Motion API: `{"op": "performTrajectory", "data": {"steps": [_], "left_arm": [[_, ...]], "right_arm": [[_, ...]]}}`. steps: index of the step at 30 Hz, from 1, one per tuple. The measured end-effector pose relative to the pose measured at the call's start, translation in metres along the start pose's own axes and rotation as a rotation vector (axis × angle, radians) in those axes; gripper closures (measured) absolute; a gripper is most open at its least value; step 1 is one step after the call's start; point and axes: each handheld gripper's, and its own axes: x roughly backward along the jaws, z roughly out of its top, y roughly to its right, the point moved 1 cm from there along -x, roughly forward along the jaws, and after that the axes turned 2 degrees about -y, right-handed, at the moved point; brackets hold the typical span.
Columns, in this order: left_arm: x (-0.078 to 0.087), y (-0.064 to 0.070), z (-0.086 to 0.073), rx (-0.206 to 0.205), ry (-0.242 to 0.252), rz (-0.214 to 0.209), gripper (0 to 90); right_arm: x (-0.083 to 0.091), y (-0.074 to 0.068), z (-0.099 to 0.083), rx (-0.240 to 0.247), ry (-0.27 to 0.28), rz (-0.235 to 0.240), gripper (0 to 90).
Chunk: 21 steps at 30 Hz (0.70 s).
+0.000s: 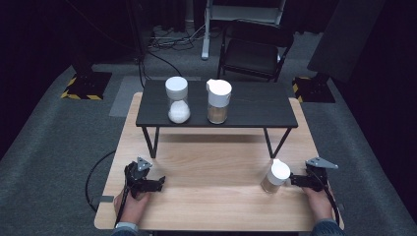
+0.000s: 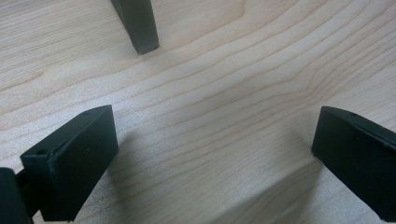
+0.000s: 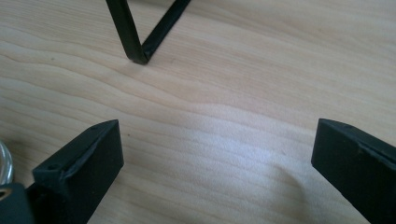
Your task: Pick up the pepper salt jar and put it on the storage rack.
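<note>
We see the right gripper (image 1: pixel 298 180) resting low on the wooden table (image 1: pixel 211 196), its jaws spread wide with only bare wood between them. Just beside it, on its inner side, stands a small jar (image 1: pixel 275 176) with a white lid and brownish contents; whether a jaw tip touches the jar we cannot tell from the high view. In the right gripper view a sliver of clear rim at the far left edge is probably that jar (image 3: pixel 3 163) (outside the jaws, not between them).

The left gripper (image 1: pixel 153 184) lies near the table's opposite front corner, also released, jaws wide apart and holding nothing.

Across the back of the table stands a low black shelf (image 1: pixel 255 105) on thin V-shaped legs. One leg foot (image 3: pixel 138 57) meets the wood straight ahead of the right gripper, another (image 2: pixel 145 46) ahead of the left. On top of the shelf sit two taller jars side by side: one with white contents (image 1: pixel 177 100), one with brown contents (image 1: pixel 218 101). Beyond the table, a black chair (image 1: pixel 253 49) stands on the grey floor.
</note>
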Motion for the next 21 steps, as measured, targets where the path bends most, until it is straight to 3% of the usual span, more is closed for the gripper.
{"op": "performTrajectory", "data": {"steps": [6, 21], "left_arm": [[0.000, 0.000, 0.000, 0.001, 0.000, -0.001, 0.1], [0.000, 0.000, 0.000, 0.001, 0.000, 0.000, 0.1]], "right_arm": [[-0.004, -0.002, 0.011, -0.006, -0.087, -0.003, 1.6], [-0.004, -0.002, 0.012, -0.012, -0.090, -0.004, 1.3]]}}
